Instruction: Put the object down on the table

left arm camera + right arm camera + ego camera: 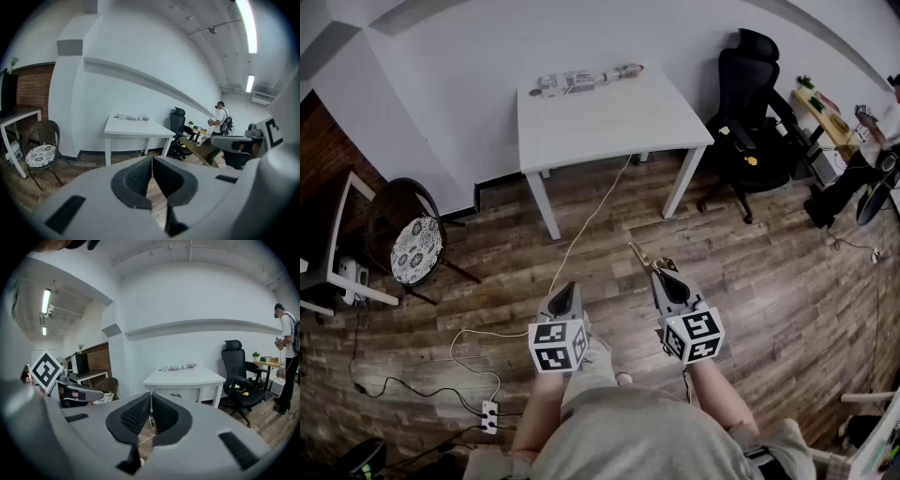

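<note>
Grey left gripper [565, 287] and right gripper [662, 277] bear black ribbed fingers [136, 180] and cubes [558, 345] with black-and-white square markers.

Ahead of you stands a white square table [614, 122], its far edge against the wall. On its top lies a long printed bundle [581, 81], stretched along that far edge. The wood-plank floor [769, 281] carries the table, a black office chair [750, 103] just to its right and a wicker chair [414, 246] to its left. Near your feet lies a white power strip [489, 415], and a white cable [581, 230] runs towards it from under the table.
</note>
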`<state>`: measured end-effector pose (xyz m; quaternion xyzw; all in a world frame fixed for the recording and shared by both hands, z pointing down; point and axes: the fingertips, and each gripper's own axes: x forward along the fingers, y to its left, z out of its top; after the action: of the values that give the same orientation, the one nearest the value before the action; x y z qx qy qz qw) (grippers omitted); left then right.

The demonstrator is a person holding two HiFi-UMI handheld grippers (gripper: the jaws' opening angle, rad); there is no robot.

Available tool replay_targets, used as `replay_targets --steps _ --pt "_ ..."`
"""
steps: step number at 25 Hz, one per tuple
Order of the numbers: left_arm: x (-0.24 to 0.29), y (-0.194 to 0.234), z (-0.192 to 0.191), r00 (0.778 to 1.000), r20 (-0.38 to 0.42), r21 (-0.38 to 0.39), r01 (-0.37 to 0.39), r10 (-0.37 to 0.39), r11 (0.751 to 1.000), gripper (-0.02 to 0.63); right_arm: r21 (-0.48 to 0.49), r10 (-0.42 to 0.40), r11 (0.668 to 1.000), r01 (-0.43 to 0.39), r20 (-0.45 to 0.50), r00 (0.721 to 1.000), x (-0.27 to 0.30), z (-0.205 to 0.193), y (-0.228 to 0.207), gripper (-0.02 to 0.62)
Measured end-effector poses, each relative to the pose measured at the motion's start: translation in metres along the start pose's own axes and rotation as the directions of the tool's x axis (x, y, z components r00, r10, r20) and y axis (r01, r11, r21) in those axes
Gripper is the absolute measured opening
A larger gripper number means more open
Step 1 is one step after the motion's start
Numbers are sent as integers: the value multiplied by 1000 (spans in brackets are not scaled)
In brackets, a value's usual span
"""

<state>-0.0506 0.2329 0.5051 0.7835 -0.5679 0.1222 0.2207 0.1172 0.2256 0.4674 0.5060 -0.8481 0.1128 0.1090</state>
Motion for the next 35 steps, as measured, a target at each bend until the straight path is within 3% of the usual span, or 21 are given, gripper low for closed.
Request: replay_targets --steps 5,10,23,35 --pt "-53 -38 -29 1000 0 23 -7 7 1000 10 2 -11 1000 11 27 1000 -63 -8 6 8" --pt "-77 -54 -30 999 23 32 -22 22 999 11 -1 -11 1000 11 60 998 -94 -5 7 8" --pt "-85 -81 -30 999 47 41 -10 9 999 9 -22 2 1000 0 95 995 -116 -4 4 8" --pt "-74 -66 -33 999 44 28 -11 10 1000 11 -12 24 1000 -23 98 995 -96 -3 8 9"
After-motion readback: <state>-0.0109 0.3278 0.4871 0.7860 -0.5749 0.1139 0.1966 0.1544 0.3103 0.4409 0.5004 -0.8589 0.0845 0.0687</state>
